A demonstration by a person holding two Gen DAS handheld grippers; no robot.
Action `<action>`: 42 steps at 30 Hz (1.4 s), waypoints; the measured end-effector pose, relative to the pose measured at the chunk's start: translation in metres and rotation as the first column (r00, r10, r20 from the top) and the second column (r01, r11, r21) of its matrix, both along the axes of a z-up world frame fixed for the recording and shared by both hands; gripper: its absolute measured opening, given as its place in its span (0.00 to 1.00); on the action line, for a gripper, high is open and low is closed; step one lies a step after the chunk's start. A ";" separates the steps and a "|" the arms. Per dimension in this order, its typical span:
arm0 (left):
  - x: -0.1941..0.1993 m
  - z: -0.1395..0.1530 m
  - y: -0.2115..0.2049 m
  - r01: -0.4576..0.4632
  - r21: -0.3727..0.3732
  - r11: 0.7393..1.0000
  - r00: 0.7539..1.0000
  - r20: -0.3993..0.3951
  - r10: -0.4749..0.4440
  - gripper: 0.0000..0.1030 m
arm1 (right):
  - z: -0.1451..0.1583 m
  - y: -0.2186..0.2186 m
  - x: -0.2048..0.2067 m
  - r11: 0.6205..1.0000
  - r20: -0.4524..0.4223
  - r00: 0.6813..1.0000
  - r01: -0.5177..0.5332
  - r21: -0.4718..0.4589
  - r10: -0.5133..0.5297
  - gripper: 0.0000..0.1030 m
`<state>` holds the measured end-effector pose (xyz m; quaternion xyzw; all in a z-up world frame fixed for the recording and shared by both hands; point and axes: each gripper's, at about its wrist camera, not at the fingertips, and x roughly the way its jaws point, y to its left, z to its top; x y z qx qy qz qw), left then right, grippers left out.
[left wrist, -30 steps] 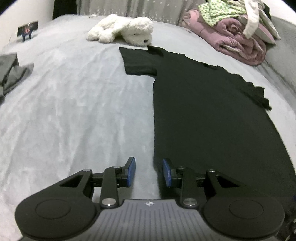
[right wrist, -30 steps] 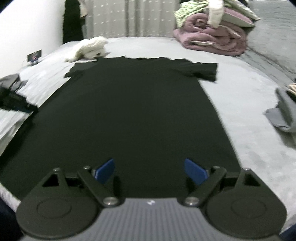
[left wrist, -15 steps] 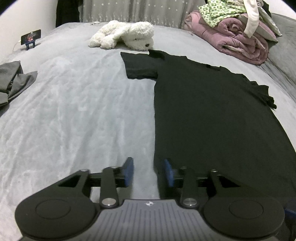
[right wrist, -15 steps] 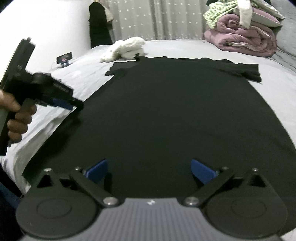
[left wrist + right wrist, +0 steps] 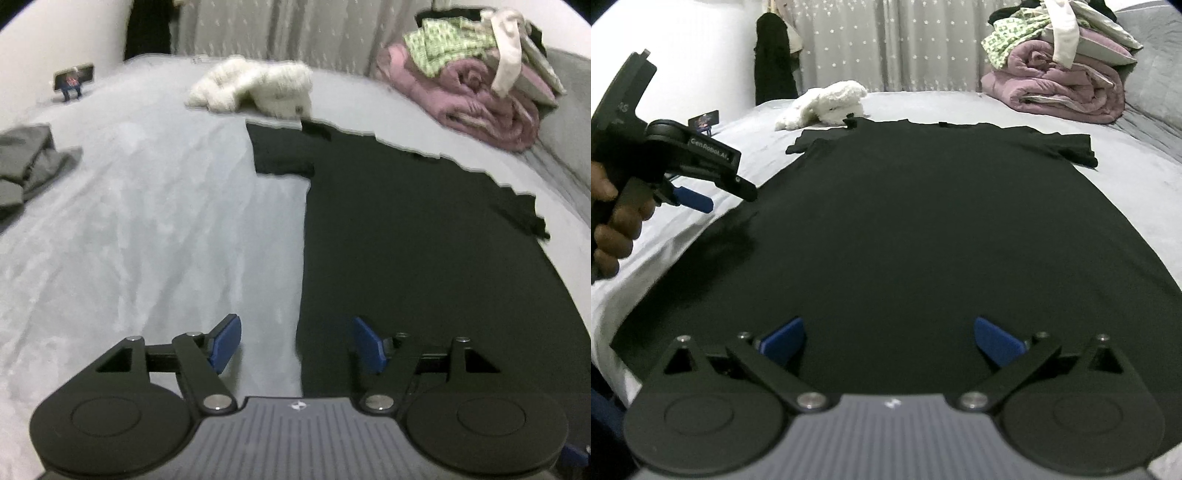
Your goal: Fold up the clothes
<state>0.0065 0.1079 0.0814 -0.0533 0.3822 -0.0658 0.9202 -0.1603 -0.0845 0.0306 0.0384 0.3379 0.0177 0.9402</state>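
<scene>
A black T-shirt [image 5: 406, 229] [image 5: 923, 229] lies spread flat on the grey bed, collar at the far end and both sleeves out. My left gripper [image 5: 297, 343] hovers over the shirt's left side edge near the hem. Its jaws are opening, with the shirt's edge below the gap and nothing pinched. In the right wrist view this left gripper [image 5: 713, 195] shows at the left, held by a hand [image 5: 617, 229]. My right gripper [image 5: 890, 341] stands wide open above the shirt's near hem, with nothing between its blue pads [image 5: 995, 339].
A white plush toy [image 5: 255, 86] lies beyond the collar. Rolled pink bedding with clothes piled on top [image 5: 476, 88] sits at the far right. A crumpled grey garment [image 5: 29, 162] lies at the left. A small phone stand [image 5: 72, 79] is by the wall. The bed's near edge [image 5: 613, 325] drops off at the lower left.
The left gripper's jaws have spread from nearly shut to wide apart. The right gripper's jaws opened a little more, and its view swung so the left gripper and hand are now visible.
</scene>
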 end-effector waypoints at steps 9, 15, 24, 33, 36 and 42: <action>0.004 -0.003 -0.003 0.043 -0.057 0.997 0.999 -0.026 -0.044 0.71 | 0.002 0.010 0.000 0.996 -0.006 1.000 -0.002 -0.085 0.002 1.00; 0.005 -0.009 -0.008 0.057 -0.041 0.998 0.996 -0.065 -0.060 0.71 | 0.003 -0.031 0.003 0.992 -0.050 0.994 0.087 -0.089 -0.092 1.00; 0.008 -0.009 0.003 0.030 0.009 1.000 0.997 -0.072 -0.029 0.71 | 0.003 -0.118 -0.005 0.953 -0.097 0.948 0.298 -0.050 -0.302 1.00; 0.007 -0.006 -0.006 0.049 -0.029 0.998 0.996 -0.072 -0.051 0.72 | 0.006 -0.143 -0.007 0.919 -0.103 0.913 0.392 -0.042 -0.395 1.00; 0.003 -0.002 -0.004 0.058 -0.085 0.995 0.995 -0.076 -0.064 0.72 | 0.007 -0.147 -0.011 0.914 -0.106 0.908 0.405 -0.029 -0.406 1.00; 0.004 0.002 0.003 0.051 -0.069 0.996 0.997 -0.057 -0.055 0.72 | 0.014 -0.140 -0.010 0.911 -0.104 0.906 0.410 -0.031 -0.411 1.00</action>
